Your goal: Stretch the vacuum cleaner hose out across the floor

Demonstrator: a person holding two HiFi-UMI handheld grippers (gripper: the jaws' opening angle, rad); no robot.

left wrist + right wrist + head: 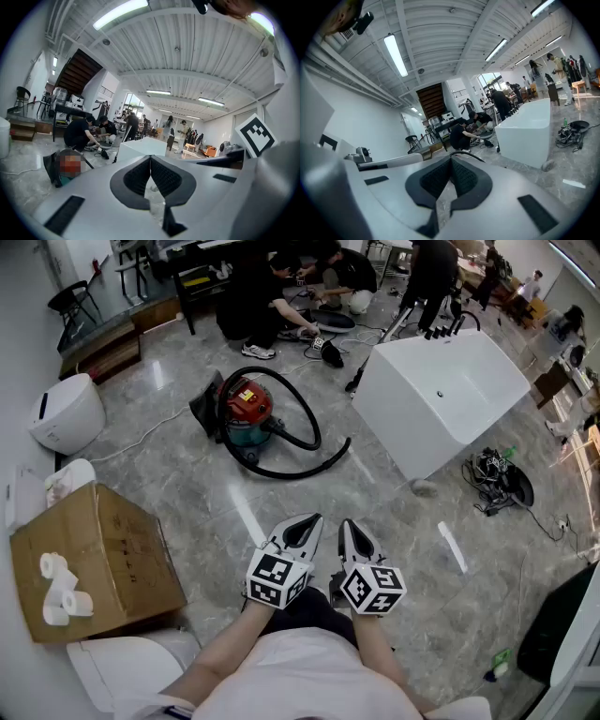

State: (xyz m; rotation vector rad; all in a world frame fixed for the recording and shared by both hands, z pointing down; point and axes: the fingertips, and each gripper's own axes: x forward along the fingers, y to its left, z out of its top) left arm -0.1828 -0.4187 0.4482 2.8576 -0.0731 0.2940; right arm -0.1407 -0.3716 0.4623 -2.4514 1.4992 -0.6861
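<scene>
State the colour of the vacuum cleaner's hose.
Black. The hose shows best in the head view, curled on the floor beside the vacuum cleaner.

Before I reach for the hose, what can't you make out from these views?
- Hose, head view: its free end is too small to tell whether a nozzle is fitted, or how it joins the vacuum.
- Hose, right gripper view: only a short arc shows. The right gripper hides the rest.
- Vacuum, left gripper view: a mosaic patch covers its middle, and the left gripper cuts off its base.
</scene>
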